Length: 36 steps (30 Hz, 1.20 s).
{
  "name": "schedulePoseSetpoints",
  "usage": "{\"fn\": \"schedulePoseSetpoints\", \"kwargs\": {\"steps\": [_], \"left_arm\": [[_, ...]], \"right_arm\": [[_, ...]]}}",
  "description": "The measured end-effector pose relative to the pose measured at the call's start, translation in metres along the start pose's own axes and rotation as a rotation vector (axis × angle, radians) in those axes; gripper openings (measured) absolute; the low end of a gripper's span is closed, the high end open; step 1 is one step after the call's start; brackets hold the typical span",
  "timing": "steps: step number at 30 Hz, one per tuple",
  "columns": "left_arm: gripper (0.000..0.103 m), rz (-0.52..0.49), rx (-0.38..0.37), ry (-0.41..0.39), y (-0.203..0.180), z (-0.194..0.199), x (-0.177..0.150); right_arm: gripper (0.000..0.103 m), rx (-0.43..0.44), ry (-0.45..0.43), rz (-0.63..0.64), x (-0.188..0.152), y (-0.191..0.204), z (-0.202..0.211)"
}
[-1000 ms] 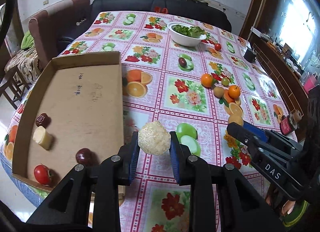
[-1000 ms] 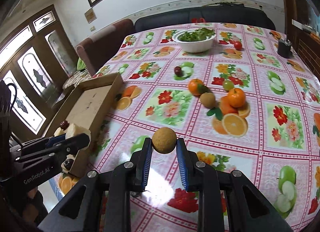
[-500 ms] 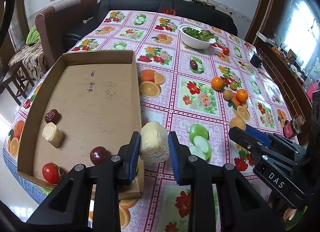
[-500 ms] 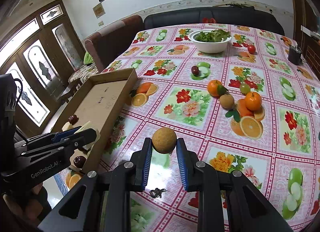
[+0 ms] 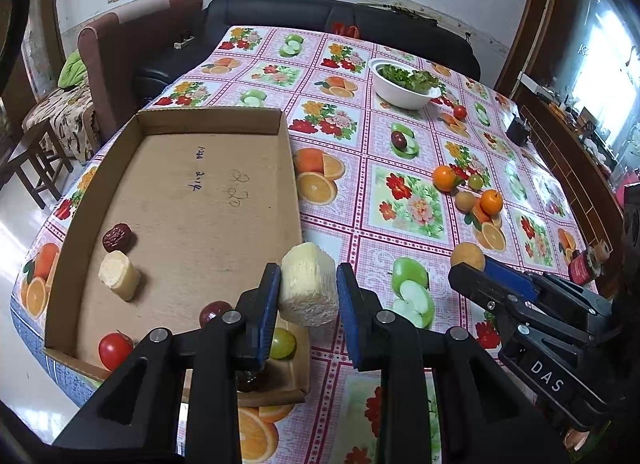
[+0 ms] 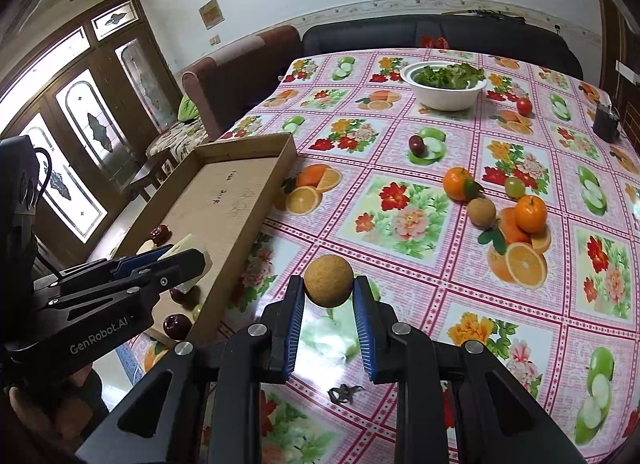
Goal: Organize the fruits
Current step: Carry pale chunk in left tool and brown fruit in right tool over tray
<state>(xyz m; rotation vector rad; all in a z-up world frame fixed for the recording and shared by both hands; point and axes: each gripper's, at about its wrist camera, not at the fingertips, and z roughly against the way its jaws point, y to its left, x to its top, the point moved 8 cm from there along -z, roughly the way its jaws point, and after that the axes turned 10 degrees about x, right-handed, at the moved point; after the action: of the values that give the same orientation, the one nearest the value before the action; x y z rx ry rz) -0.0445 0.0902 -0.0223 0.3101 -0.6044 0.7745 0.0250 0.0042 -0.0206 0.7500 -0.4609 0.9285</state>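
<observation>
My left gripper (image 5: 308, 290) is shut on a pale yellow cylindrical fruit chunk (image 5: 307, 288), held above the near right corner of the cardboard tray (image 5: 192, 200). In the tray lie a dark red date (image 5: 117, 236), a second pale chunk (image 5: 119, 275), a dark red fruit (image 5: 214, 311), a red tomato (image 5: 114, 350) and a green grape (image 5: 283, 342). My right gripper (image 6: 329, 288) is shut on a round brown fruit (image 6: 328, 280), held above the tablecloth right of the tray (image 6: 224, 188). Two oranges (image 6: 458, 183), a brown fruit (image 6: 481, 211) and a green grape (image 6: 514, 186) lie on the table.
A white bowl of greens (image 6: 445, 84) stands at the far side, with a red tomato (image 6: 524, 105) and a dark plum (image 6: 416, 143) nearby. A small dark box (image 6: 606, 122) sits far right. A dark stem scrap (image 6: 344, 391) lies near me. Sofa and armchair border the table.
Both grippers have drifted left toward the tray, each keeping its fruit. The pale chunk now hangs over the tray's near right corner instead of over the tablecloth.
</observation>
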Motion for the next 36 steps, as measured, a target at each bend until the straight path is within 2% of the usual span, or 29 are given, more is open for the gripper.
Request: {"fn": "schedulePoseSetpoints", "kwargs": {"steps": [16,24,31,36], "left_arm": [[0.026,0.044,0.035,-0.037,0.032,0.0,0.013],[0.026,0.055,0.015,-0.04,0.039,0.002,0.016],[0.026,0.12,0.067,-0.045,0.084,-0.004,0.029],[0.026,0.182,0.12,-0.032,0.122,-0.021,0.04]], "right_arm": [[0.025,0.029,0.01,0.028,0.008,0.019,-0.015],[0.025,0.03,0.014,0.028,0.008,0.021,-0.017],[0.025,0.061,0.031,0.035,0.013,0.035,-0.032],[0.025,0.11,0.051,0.087,0.024,0.066,-0.055]]}}
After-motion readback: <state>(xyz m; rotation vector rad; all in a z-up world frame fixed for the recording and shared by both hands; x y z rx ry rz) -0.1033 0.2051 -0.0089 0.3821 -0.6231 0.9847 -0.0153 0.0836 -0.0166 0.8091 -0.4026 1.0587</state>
